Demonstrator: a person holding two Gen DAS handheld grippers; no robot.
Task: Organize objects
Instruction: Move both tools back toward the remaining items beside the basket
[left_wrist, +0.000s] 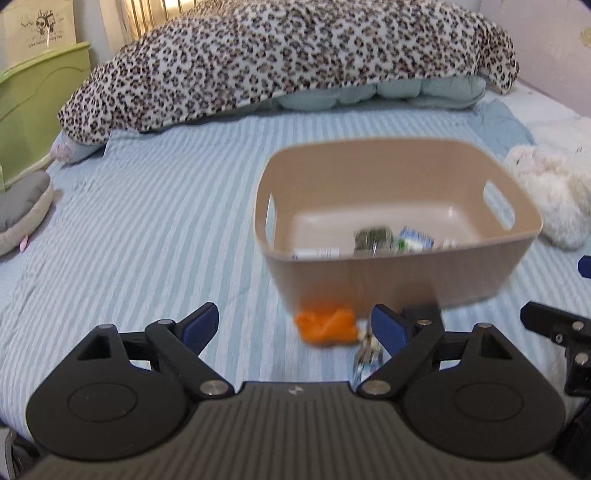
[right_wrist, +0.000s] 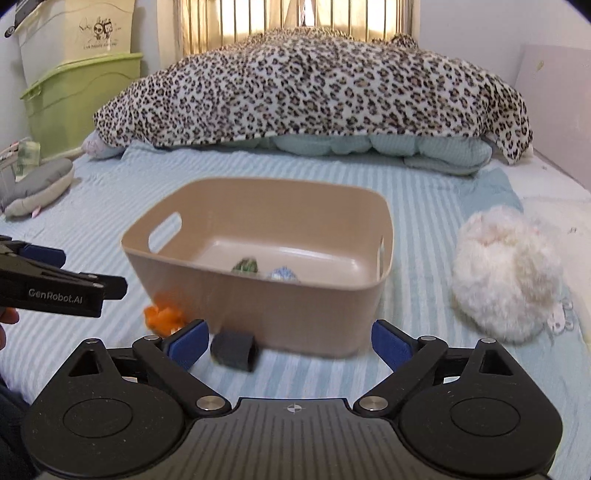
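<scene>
Bin (right_wrist: 295, 310) holds several small items; one orange object (left_wrist: 327, 326) outside; both grippers' fingers spread, empty.

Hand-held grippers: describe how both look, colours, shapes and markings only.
The left hand-held gripper and right hand-held gripper match: matte black bodies with a ribbed grey centre panel, two round black hubs, angular linkage arms with silver rivets, and blue pads on the fingers. The right wrist view shows white "GenRobot.AI" lettering on the left one's side.
</scene>
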